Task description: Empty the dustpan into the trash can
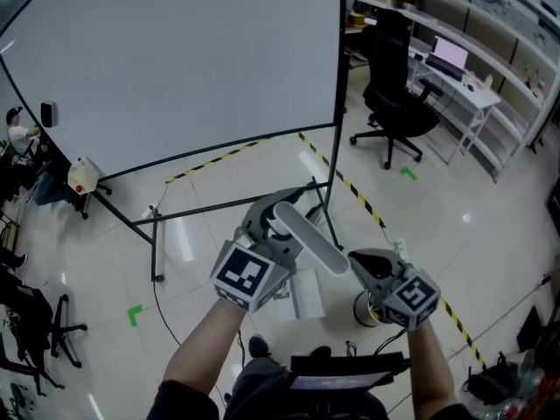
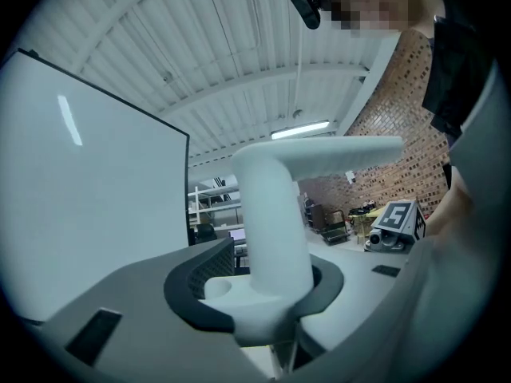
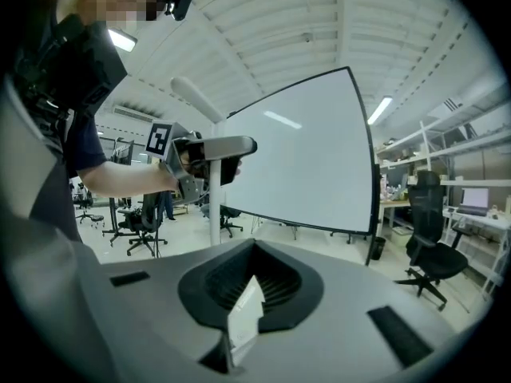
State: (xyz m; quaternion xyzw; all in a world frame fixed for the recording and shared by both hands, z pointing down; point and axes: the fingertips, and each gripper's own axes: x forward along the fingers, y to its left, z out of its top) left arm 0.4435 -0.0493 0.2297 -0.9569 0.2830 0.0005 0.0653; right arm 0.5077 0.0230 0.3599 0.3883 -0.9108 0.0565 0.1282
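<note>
Your left hand-held gripper [image 1: 269, 227] is clamped on the white L-shaped plastic dustpan handle [image 2: 271, 214], dead centre. Your right hand-held gripper [image 3: 243, 325] pinches a thin white strip [image 3: 246, 309]. That small round container [image 1: 366, 311] at five o'clock may be your trash can. Hold the pan level until you're over its rim.

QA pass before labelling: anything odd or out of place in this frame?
One thing: the right gripper is shut on a small white card, tilted between its jaws, which the task doesn't call for. The left gripper holds the white dustpan handle normally.
</note>
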